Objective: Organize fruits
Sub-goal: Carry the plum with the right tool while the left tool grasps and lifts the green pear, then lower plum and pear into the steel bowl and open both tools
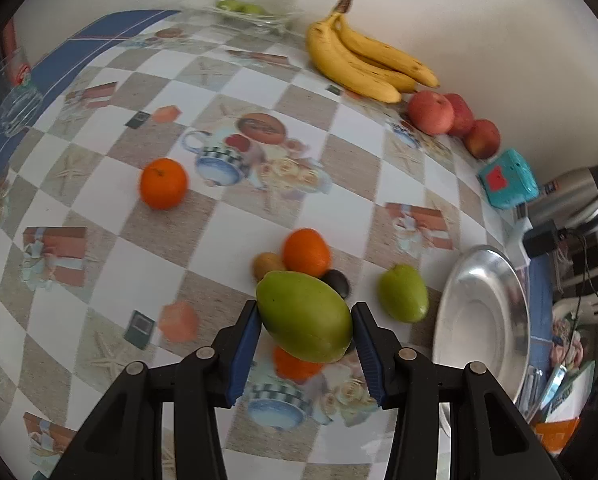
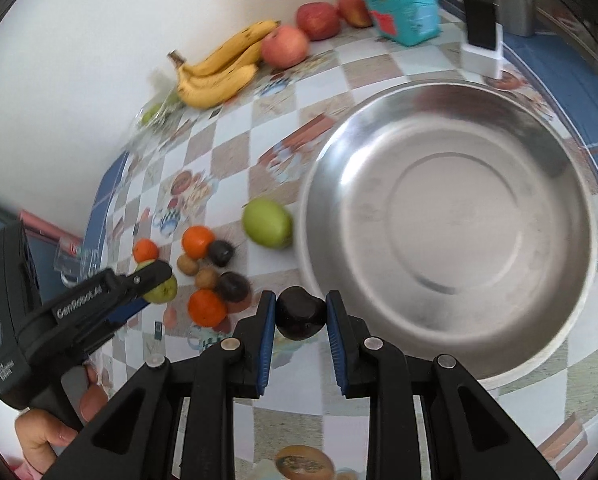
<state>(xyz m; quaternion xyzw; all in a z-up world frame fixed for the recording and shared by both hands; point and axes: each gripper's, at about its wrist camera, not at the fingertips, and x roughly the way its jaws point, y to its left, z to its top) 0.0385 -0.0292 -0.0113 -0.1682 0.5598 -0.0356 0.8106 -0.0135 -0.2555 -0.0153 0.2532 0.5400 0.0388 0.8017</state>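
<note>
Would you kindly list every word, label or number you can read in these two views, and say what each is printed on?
"GenRobot.AI": white lettering along the side of the left tool, seen from the right wrist view.
Small white print on the lower body of that tool: too small to read.
Red label on the teal package: blurred, unreadable.
Glass mug print: unreadable.

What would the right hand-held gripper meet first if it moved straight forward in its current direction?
Probably the steel bowl: its near rim lies just ahead of the right hand-held gripper, which is closed on a dark fruit. Height above the rim is unclear, so it may pass over.
</note>
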